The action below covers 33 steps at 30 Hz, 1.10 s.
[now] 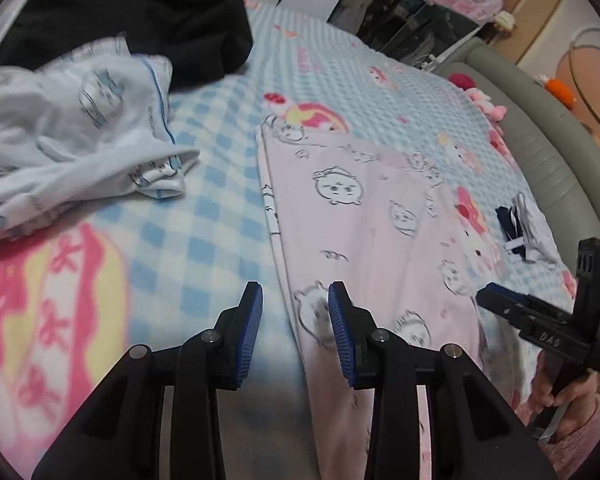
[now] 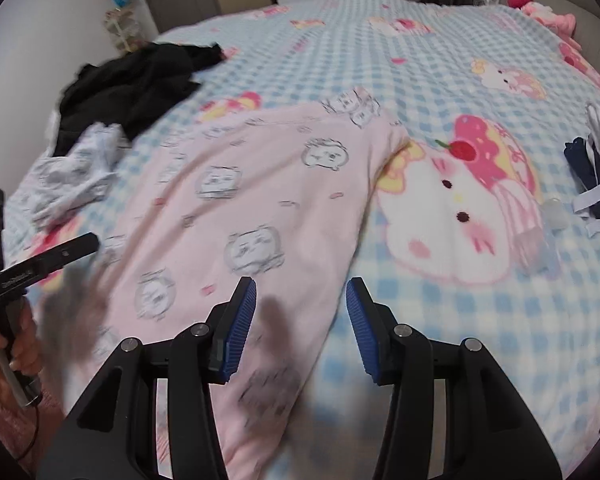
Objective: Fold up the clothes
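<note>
Both grippers, left [image 1: 296, 308] & right [image 2: 302, 304], hung spread and empty over pink pajamas [image 2: 260, 184] on bed [image 2: 440, 72]; best pinch matching edges, fold w/ even pull.

Soft matt pink printed cotton-like garment [image 2: 260, 184] on fleecy blue-checked cartoon blanket [image 2: 440, 80]; crumpled thin white printed cloth [image 1: 72, 136]; dull black knit-looking heap [image 1: 140, 16]; matt black plastic gripper arms with ribbed blue rubbery pads [image 1: 252, 332] and shiny metal pins.
</note>
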Each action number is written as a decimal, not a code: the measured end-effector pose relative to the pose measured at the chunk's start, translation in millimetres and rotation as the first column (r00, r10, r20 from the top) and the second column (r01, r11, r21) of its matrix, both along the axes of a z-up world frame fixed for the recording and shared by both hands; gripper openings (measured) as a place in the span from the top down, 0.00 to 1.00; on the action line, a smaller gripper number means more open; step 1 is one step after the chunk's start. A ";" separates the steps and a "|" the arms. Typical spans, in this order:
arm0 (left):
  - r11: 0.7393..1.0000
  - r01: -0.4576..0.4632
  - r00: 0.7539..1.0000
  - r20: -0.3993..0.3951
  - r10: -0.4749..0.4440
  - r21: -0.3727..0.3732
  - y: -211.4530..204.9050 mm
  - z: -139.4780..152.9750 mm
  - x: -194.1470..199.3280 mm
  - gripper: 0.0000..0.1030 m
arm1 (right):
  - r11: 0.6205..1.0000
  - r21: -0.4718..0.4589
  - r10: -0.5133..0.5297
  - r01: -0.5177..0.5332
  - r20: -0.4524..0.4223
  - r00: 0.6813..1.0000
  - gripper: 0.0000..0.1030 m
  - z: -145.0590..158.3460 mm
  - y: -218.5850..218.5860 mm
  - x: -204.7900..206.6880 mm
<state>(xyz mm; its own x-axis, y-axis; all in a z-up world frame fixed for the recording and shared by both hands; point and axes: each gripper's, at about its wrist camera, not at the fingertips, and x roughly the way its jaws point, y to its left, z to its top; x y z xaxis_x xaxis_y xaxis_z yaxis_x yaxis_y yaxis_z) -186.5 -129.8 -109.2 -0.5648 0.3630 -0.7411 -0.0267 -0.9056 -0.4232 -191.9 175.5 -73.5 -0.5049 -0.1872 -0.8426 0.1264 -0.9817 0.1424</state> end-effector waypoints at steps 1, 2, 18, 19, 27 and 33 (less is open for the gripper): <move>1.000 0.005 1.000 0.004 -0.005 -0.025 2.9 -3.4 -1.7 0.66 | 1.000 -0.002 -0.012 0.012 0.005 1.000 0.53 -4.7 1.0 -3.7; 0.999 0.010 1.000 0.008 -0.010 -0.050 5.9 -6.8 -3.5 0.66 | 1.000 -0.003 -0.019 0.019 0.011 1.000 0.53 -9.8 1.6 -6.7; 0.997 0.002 0.999 -0.044 -0.006 -0.077 -0.9 4.5 -27.5 0.67 | 0.996 0.066 -0.066 0.067 -0.017 0.998 0.54 -2.3 36.3 8.2; 0.997 0.002 0.999 -0.036 -0.004 -0.074 0.1 5.1 -34.8 0.61 | 0.998 0.027 -0.058 0.058 -0.005 0.998 0.52 -0.4 35.8 -0.1; 0.997 0.037 0.998 0.062 -0.033 -0.062 10.6 -9.3 -88.3 0.86 | 0.997 -0.078 -0.017 0.018 0.023 1.000 0.52 -2.7 14.5 -62.4; 0.980 0.007 0.998 0.060 0.005 -0.200 10.2 -13.4 -95.0 0.94 | 0.998 0.052 -0.045 0.041 0.089 0.995 0.55 -39.9 14.0 -70.0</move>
